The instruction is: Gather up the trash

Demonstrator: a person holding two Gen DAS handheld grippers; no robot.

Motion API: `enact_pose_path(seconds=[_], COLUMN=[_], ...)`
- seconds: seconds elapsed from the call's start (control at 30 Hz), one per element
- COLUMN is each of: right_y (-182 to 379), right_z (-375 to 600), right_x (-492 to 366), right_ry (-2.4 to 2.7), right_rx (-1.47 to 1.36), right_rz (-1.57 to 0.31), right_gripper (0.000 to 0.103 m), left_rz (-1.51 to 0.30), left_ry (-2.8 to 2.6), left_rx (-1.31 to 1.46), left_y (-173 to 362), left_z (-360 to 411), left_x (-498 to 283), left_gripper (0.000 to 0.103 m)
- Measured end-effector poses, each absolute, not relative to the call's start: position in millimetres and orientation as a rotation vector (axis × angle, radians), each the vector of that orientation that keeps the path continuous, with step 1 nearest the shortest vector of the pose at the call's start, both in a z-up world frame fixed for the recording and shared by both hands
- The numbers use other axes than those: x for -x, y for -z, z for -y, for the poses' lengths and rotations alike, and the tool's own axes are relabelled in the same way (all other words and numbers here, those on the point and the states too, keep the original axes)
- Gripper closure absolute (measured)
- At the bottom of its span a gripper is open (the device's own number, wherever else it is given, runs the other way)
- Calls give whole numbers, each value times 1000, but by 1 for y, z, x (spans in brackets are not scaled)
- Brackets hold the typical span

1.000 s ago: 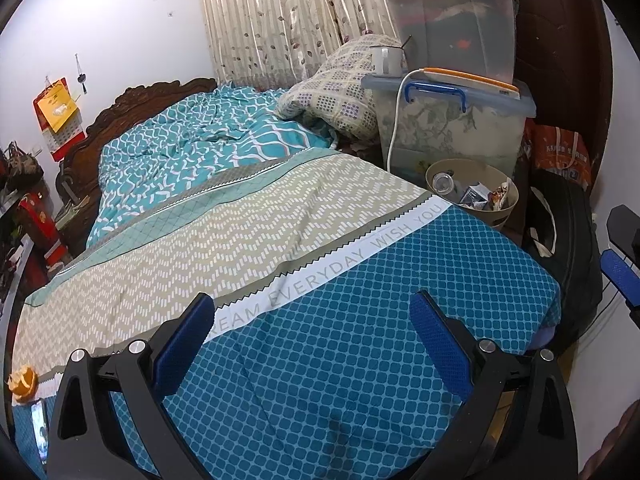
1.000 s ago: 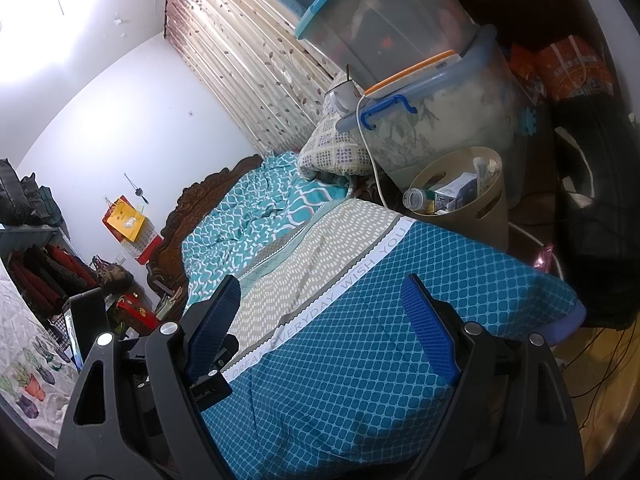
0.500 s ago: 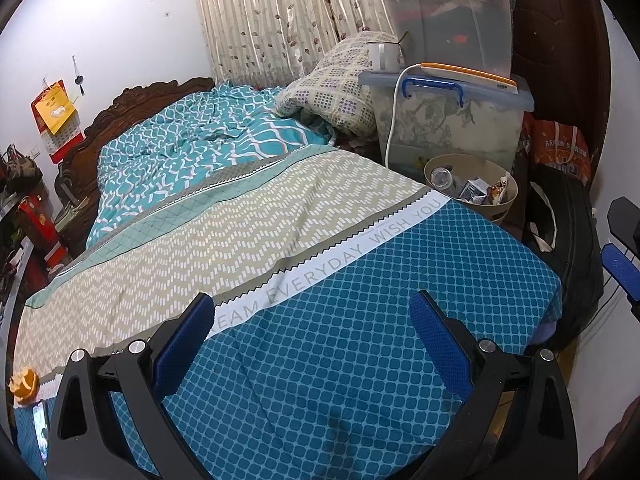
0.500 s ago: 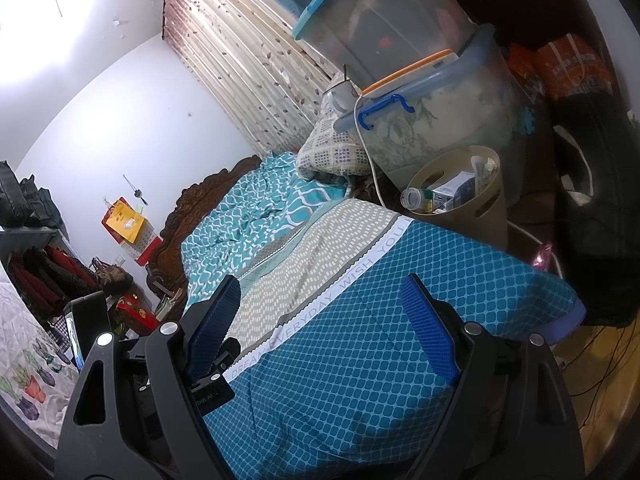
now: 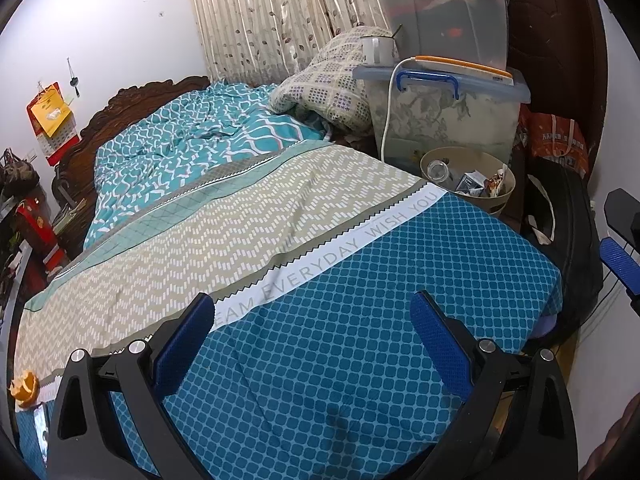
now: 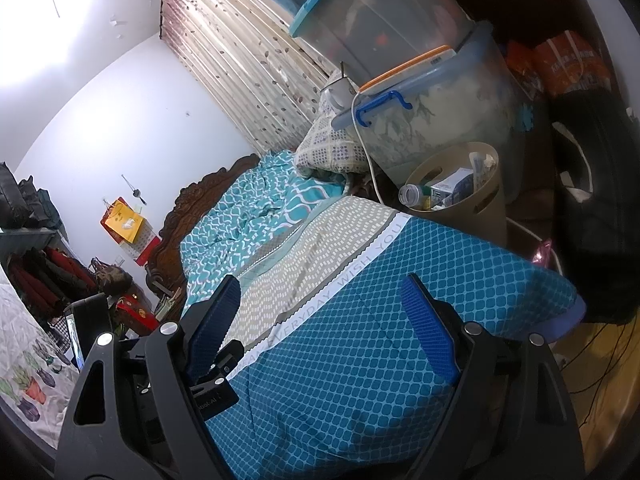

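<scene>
Beige trash bin [image 5: 467, 178] [image 6: 456, 184], holding a bottle and cartons, stands beside the bed's far right edge, below stacked storage boxes [image 5: 444, 92]. Left gripper [image 5: 312, 320] and right gripper [image 6: 320, 304], both spread wide and empty, hover over the blue bedspread [image 5: 360, 300].

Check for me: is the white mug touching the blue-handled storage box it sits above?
Touching. In the left wrist view the white mug stands directly on the lid of the storage box, with no gap under its base.

Left gripper [image 5: 312, 316], fingers [image 5: 186, 342] spread, hangs over bedspread [image 5: 360, 304].
</scene>
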State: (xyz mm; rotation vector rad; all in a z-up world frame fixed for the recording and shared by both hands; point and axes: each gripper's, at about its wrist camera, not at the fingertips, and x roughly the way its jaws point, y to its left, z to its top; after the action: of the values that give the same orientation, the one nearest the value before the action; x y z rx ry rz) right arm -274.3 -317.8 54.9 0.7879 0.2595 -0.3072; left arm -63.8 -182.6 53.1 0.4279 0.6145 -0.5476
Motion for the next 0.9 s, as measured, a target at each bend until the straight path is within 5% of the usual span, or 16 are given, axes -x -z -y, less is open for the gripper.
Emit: enact_pose_path(seconds=[0.9], right_y=[-51], right_z=[314], right_x=[271], right_ry=[317], right_rx=[-794], right_rz=[-271], right_gripper=[20], left_rz=[-634], left_ry=[543], left_rx=[-441], left_y=[-45], left_z=[187], left_x=[58], left_gripper=[9])
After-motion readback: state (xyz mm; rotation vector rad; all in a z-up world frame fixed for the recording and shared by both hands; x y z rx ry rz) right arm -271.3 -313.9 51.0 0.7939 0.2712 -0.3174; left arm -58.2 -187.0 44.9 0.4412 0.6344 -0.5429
